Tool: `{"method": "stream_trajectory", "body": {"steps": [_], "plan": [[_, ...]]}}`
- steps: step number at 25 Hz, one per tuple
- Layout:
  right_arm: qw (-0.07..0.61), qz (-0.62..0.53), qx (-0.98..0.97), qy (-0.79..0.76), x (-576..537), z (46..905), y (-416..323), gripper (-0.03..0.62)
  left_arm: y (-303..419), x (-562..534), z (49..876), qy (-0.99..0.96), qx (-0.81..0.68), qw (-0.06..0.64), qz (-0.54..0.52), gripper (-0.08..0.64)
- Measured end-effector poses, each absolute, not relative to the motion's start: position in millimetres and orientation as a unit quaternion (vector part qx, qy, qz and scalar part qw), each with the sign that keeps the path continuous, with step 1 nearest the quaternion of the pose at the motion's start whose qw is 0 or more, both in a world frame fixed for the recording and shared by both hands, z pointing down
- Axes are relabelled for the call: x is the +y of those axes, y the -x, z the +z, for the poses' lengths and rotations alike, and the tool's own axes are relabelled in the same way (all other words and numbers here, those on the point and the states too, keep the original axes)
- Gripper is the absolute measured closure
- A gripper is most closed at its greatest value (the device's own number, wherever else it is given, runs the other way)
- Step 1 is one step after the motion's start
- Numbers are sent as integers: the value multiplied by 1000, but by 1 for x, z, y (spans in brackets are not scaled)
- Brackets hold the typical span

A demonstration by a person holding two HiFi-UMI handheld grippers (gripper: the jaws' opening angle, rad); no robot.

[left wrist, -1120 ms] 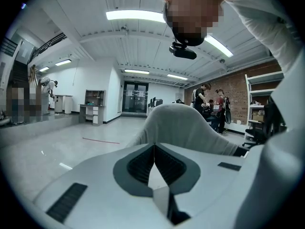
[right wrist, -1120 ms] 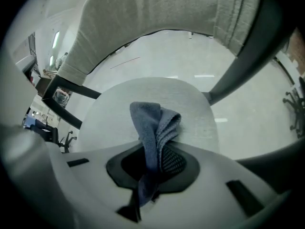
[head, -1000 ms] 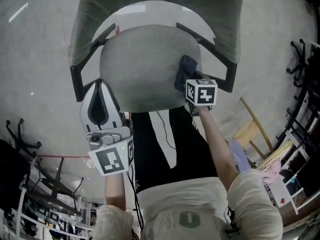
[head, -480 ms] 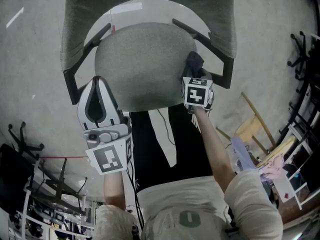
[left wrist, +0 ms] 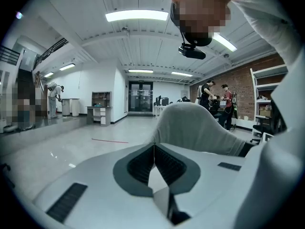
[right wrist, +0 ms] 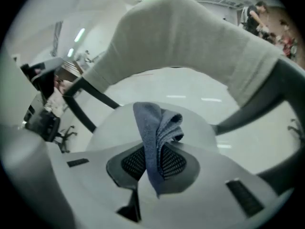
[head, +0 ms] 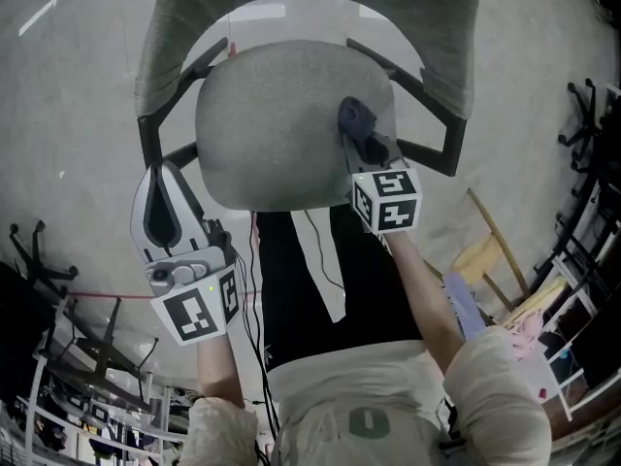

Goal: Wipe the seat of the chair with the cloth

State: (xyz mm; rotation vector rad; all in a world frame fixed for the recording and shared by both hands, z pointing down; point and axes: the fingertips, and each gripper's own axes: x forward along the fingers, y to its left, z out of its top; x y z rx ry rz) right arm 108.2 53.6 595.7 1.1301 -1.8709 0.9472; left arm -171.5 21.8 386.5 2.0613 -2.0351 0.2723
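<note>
The grey chair seat (head: 281, 124) lies below me, with its grey backrest (head: 310, 8) at the far side. A dark blue cloth (head: 356, 117) rests on the seat's right part, and my right gripper (head: 362, 139) is shut on it. In the right gripper view the cloth (right wrist: 157, 128) sticks up from between the shut jaws, with the seat (right wrist: 112, 123) and backrest (right wrist: 190, 37) beyond. My left gripper (head: 157, 173) is shut on nothing, off the seat's left front, beside the black armrest (head: 160, 144). In the left gripper view its jaws are closed (left wrist: 153, 146).
Black armrests (head: 422, 95) flank the seat. A wooden frame with yellow items (head: 490, 250) stands on the concrete floor at right. Black chair bases (head: 39, 260) and racks crowd the lower left. People (left wrist: 217, 97) stand far off in the room.
My right gripper slid the cloth from the seat's right edge back inward onto the seat. The left gripper drifted down and left, away from the seat.
</note>
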Motion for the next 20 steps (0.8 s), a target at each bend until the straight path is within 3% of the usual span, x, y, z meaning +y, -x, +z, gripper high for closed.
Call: {"method": "stream_trajectory", "body": {"steps": [6, 9, 15, 20], "plan": [[226, 532, -773, -260, 86, 561, 60, 543, 210, 42, 373, -676, -724, 100, 95, 543], [195, 594, -752, -209, 116, 564, 122, 543, 222, 52, 375, -670, -729, 98, 100, 543], [228, 650, -701, -185, 176, 614, 177, 543, 233, 69, 390, -668, -728, 110, 109, 543], [297, 609, -715, -174, 210, 646, 177, 543, 235, 70, 401, -674, -721, 114, 113, 543]]}}
